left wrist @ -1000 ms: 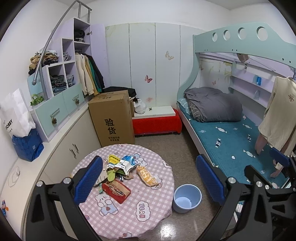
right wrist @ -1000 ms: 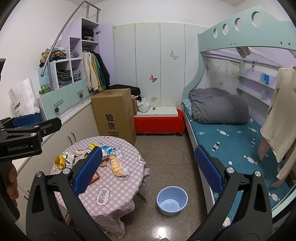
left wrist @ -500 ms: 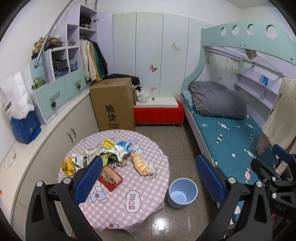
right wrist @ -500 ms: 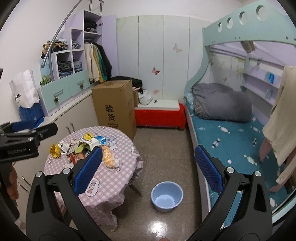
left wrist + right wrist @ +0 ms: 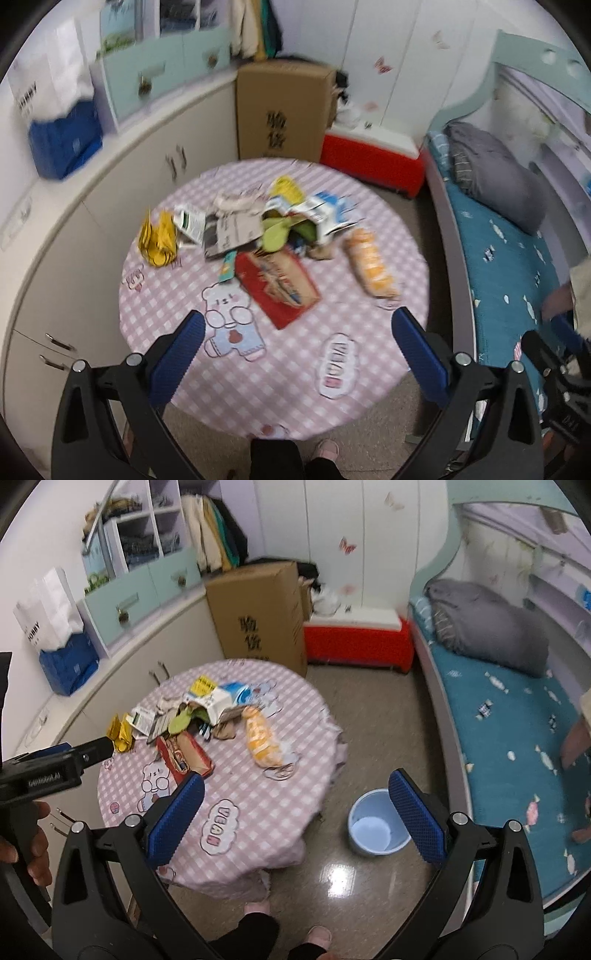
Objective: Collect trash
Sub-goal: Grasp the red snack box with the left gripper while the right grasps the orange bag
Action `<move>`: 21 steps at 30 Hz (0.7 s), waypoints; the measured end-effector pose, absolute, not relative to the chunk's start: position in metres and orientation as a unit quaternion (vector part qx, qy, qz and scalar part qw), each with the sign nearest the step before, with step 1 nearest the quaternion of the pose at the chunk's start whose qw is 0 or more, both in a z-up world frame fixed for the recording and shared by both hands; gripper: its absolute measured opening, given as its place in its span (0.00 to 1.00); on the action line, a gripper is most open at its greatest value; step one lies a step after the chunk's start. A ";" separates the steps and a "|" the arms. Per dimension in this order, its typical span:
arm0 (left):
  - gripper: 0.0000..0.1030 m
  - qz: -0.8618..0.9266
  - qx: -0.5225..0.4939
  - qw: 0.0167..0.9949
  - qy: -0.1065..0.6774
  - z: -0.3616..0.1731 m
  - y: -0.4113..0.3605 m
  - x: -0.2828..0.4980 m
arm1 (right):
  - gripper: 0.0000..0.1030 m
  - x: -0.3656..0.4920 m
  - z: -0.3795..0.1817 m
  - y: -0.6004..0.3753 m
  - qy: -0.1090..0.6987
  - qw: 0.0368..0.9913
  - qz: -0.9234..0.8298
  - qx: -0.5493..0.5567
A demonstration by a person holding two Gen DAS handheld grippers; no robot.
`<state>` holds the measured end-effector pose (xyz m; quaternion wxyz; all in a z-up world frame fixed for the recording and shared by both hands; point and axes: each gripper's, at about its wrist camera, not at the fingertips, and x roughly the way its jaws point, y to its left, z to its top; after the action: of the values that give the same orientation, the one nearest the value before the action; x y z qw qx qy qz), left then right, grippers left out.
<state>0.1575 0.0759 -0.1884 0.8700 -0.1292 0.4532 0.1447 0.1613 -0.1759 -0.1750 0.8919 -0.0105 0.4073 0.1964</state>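
Note:
A round table [image 5: 369, 354] [image 5: 236, 794] with a pink checked cloth carries a heap of trash: a red flat box [image 5: 277, 284] [image 5: 183, 757], an orange snack bag [image 5: 371, 267] [image 5: 260, 738], a yellow wrapper [image 5: 159, 238] [image 5: 120, 733], a blue-white carton [image 5: 325, 216] [image 5: 227, 698], green scraps and papers. My left gripper [image 5: 297, 332] hangs open above the table's near half, empty. My right gripper [image 5: 295, 790] is open and empty, over the table's right edge. A light blue bucket [image 5: 376, 825] stands on the floor right of the table.
A cardboard box [image 5: 258, 616] and a red bench [image 5: 358, 642] stand behind the table. A bed with teal sheet [image 5: 517, 716] and grey duvet fills the right. White cabinets [image 5: 74, 206] run along the left. The person's feet [image 5: 317, 936] are at the table's near edge.
Both grippers have tilted down and moved closer to the table; the trash now looks larger and nearer. The bucket has left the left wrist view. Both stay open.

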 end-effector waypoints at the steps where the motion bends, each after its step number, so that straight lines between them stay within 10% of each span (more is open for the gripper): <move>1: 0.96 0.145 -0.135 0.864 0.463 -0.197 0.088 0.165 | 0.94 0.170 -0.185 -0.164 0.414 0.889 0.195 -0.009; 12: 0.95 0.113 -0.158 0.802 0.565 -0.305 0.126 0.263 | 0.94 0.237 -0.252 -0.108 0.465 0.873 0.143 -0.011; 21: 0.46 0.067 -0.186 0.775 0.601 -0.352 0.141 0.283 | 0.94 0.287 -0.302 -0.073 0.485 0.862 0.138 -0.052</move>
<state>0.2829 0.1413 -0.3523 0.7748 -0.1861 0.6005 0.0667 0.2873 -0.0732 -0.3022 0.8621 -0.0520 0.4847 0.1384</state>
